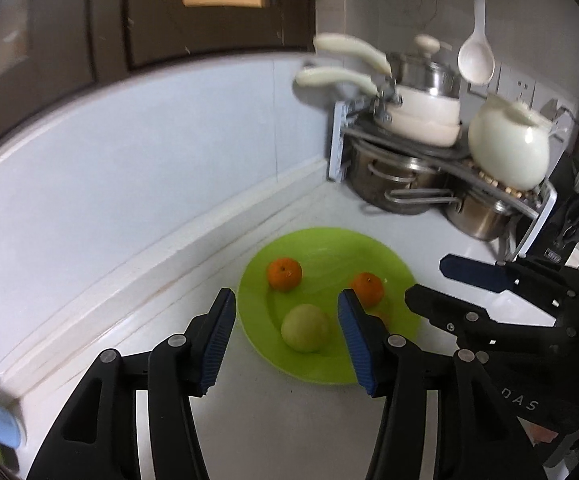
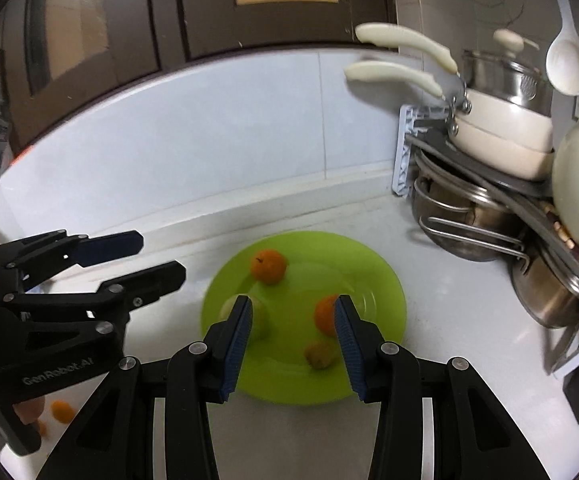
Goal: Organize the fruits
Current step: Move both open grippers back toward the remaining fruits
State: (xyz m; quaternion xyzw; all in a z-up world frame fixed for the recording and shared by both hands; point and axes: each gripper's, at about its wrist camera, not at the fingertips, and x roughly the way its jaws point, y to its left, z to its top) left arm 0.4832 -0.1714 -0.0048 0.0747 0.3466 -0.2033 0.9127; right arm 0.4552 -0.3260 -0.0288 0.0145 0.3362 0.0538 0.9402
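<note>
- On the white counter we see a bright green plate, which lies near the low ledge of the back wall
- On this plate lie two oranges, one green apple and one small brownish-yellow fruit
- The first orange is at the far left part of the plate, apart from the other fruits
- The second orange is more to the right; in the right wrist view it sits just beside the right gripper's right finger
- The green apple rests at the near left part of the plate, and in the left wrist view it shows between the two fingers of the left gripper, but the pads do not touch it
- The small brownish-yellow fruit lies at the near side of the plate, just in front of the second orange; we cannot tell what kind of fruit it is
- Our left gripper stands above the plate with its jaws apart and nothing is held in them
- Our right gripper also stands above the plate, jaws parted and empty; the fruits are seen below, between the fingers
- Each gripper shows in the other's view, and the two are side by side, not touching
- At the right corner a metal rack carries cream pans and steel pots, with a round cream kettle beside them
- A white spoon hangs on the wall above the rack
- Small orange pieces lie on the counter at the near left in the right wrist view, too blurred to name
</note>
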